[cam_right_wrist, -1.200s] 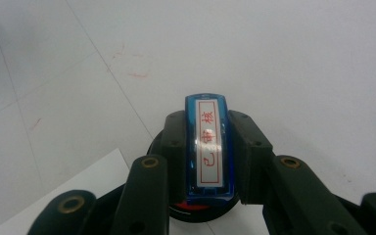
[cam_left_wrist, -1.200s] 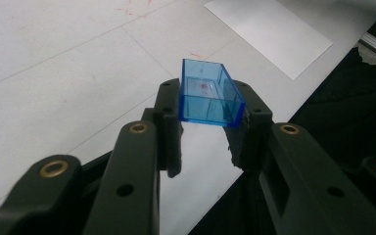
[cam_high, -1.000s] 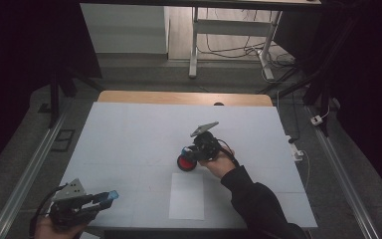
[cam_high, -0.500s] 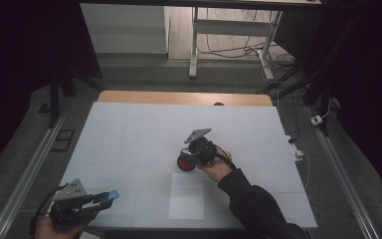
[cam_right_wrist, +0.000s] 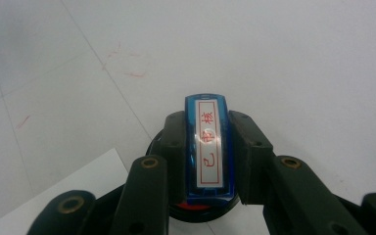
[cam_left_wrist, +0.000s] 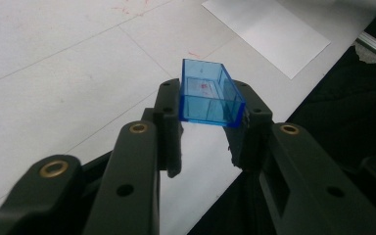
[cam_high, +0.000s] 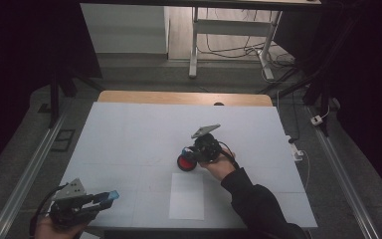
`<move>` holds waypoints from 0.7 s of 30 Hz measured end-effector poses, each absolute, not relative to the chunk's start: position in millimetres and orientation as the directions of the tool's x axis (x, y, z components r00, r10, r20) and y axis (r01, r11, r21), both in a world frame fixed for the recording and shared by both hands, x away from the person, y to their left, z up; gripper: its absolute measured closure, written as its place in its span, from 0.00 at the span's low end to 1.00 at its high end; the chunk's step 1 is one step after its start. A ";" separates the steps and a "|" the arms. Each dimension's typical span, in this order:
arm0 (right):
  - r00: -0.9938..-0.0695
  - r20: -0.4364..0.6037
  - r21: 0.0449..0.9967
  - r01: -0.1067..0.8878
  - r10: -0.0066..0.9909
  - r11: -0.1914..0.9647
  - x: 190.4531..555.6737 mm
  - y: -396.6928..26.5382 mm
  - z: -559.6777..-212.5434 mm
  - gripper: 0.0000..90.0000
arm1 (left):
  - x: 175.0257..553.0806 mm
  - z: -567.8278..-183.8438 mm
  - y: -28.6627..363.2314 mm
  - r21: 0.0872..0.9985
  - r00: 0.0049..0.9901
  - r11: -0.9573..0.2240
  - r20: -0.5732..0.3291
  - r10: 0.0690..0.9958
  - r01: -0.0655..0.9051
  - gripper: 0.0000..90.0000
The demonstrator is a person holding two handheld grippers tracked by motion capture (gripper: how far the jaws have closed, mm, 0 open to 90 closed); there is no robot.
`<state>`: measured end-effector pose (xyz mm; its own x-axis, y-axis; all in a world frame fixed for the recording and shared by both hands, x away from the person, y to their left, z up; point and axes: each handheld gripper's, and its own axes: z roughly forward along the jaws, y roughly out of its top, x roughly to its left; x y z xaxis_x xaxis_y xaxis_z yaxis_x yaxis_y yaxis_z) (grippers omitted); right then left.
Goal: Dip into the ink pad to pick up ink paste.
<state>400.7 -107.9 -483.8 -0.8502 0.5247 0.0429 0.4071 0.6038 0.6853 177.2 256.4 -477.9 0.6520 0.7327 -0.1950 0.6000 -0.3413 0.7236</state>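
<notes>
Clearly, right gripper (cam_right_wrist: pixel 206 161) clamps the stamp (cam_right_wrist: pixel 209 147) over the red ink pad (cam_high: pixel 185 163) beyond the paper sheet (cam_high: pixel 187 196), left gripper (cam_left_wrist: pixel 209 128) grips the blue cap (cam_left_wrist: pixel 209 93); tilting could smear ink.

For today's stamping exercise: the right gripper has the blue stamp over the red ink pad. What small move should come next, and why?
Probably lift the stamp off the ink pad and carry it toward the white paper. The right gripper is shut on the stamp, which sits on the pad, and the paper nearby looks blank.
</notes>
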 end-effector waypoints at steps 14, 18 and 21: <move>-0.867 0.033 0.707 0.371 0.497 0.601 391.0 -105.5 -470.7 0.78 | 177.3 -477.9 256.4 0.723 0.653 -0.342 -0.196 0.732 0.600 0.76; -0.874 0.015 0.692 0.359 0.485 0.626 389.5 -101.3 -474.7 0.78 | 177.3 -477.9 256.5 0.723 0.653 -0.341 -0.197 0.732 0.600 0.76; -0.876 0.008 0.681 0.358 0.483 0.639 388.9 -99.6 -476.9 0.78 | 177.3 -477.9 256.4 0.723 0.653 -0.342 -0.196 0.732 0.600 0.76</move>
